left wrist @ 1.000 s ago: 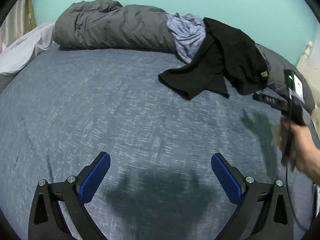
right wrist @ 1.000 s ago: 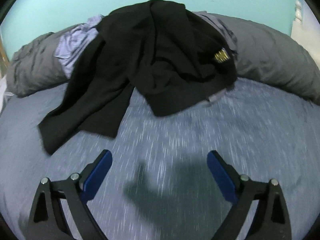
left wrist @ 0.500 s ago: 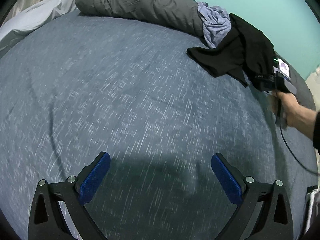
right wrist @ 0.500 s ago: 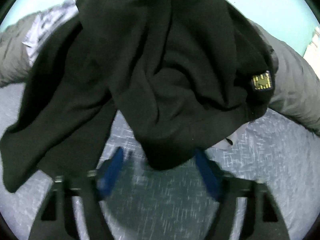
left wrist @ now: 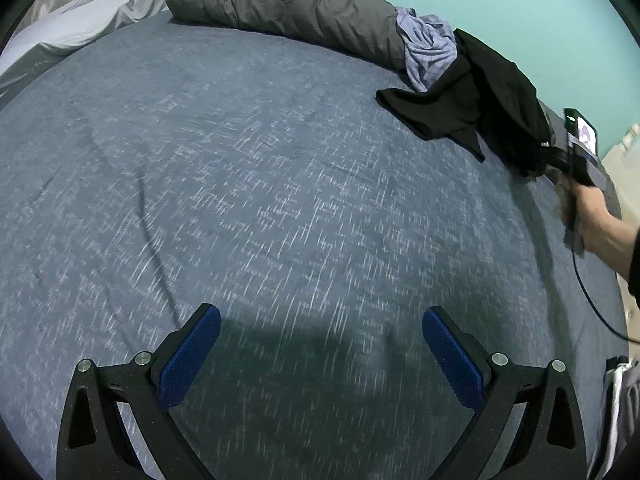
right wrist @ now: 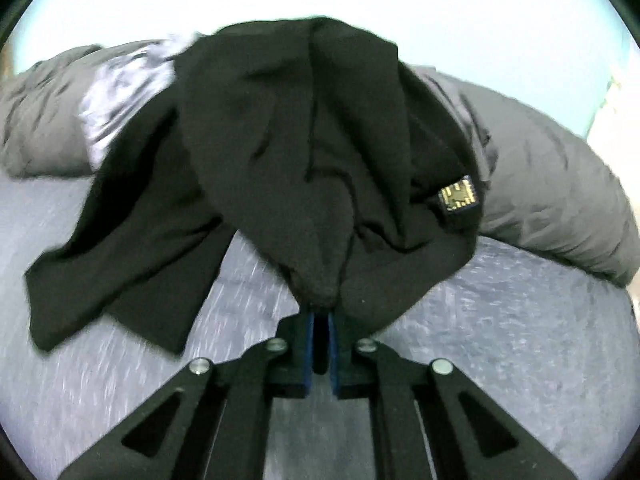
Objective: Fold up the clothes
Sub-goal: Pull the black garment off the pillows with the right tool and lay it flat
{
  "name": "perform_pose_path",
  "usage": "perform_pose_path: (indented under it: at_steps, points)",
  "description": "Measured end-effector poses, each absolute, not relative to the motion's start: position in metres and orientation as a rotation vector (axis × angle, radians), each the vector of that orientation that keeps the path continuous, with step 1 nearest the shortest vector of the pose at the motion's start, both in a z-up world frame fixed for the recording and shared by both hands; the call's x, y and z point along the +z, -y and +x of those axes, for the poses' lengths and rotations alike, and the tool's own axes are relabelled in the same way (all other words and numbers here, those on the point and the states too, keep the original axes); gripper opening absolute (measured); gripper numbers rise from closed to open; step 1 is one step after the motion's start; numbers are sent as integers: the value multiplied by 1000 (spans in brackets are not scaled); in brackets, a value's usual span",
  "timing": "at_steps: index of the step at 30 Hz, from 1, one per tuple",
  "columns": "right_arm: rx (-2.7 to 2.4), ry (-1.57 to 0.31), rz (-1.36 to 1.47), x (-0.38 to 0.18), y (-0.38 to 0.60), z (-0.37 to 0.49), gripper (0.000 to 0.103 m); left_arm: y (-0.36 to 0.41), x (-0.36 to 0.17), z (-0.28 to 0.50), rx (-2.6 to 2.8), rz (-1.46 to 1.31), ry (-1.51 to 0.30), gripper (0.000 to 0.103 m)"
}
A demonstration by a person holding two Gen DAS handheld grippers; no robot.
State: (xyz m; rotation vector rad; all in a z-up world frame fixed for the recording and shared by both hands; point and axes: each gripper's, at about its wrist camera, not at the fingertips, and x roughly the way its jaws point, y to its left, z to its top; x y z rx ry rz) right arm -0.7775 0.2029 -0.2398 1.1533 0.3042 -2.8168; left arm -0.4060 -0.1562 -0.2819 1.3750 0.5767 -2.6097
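Note:
A black garment (right wrist: 300, 140) with a small gold label (right wrist: 458, 196) is draped over the rolled duvet at the far side of the bed. My right gripper (right wrist: 320, 316) is closing on its lower hem, and the blue pads press a bunched fold of the cloth. In the left wrist view the same black garment (left wrist: 492, 92) lies at the upper right, with a person's hand (left wrist: 596, 216) holding the right gripper (left wrist: 538, 164) into its edge. My left gripper (left wrist: 322, 314) stands open over the bare blue bed cover (left wrist: 280, 180), holding nothing.
A grey rolled duvet (left wrist: 300, 4) runs along the far edge by the turquoise wall. A light blue checked shirt (left wrist: 428, 48) is wedged under the black garment. Pale bedding (left wrist: 80, 28) lies at the far left. A cable (left wrist: 592, 300) hangs from the right hand.
The right gripper went forward to the black garment and shut on its hem, which now lifts toward the camera. The left gripper drifted over the bed cover and stays open.

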Motion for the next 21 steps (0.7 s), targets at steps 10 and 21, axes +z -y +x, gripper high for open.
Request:
perform_pose_path:
  at_steps: [10,21]
  points:
    - [-2670,-184,978,-200,-182,-628,5,139,-257,-342,-2675,1288,-529,103]
    - [-2572,-87,897,-194,-181,-468,5,108,-263,-256,-2793,1239,-513,103]
